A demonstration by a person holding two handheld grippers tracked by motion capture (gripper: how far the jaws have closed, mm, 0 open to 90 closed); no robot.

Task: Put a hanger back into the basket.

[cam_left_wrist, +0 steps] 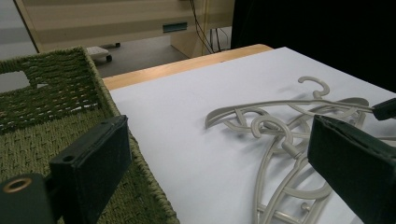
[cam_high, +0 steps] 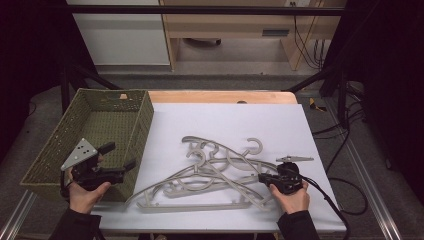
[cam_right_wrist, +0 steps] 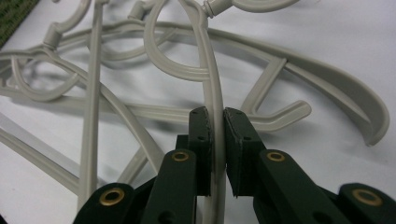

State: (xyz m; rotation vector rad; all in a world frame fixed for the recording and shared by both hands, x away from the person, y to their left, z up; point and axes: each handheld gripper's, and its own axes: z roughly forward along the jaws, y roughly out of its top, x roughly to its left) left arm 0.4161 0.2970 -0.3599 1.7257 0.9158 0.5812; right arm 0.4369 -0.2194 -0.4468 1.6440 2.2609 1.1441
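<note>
Right hand-held gripper clamped on grey hanger; basket left.

Lab: framed rig, trailing cables

A tangled pile of grey plastic hangers lies on the bench; three hooks show, so at least three hangers, the exact count unclear. One green woven basket. Two hand-held grippers: left gripper, right gripper.
</note>
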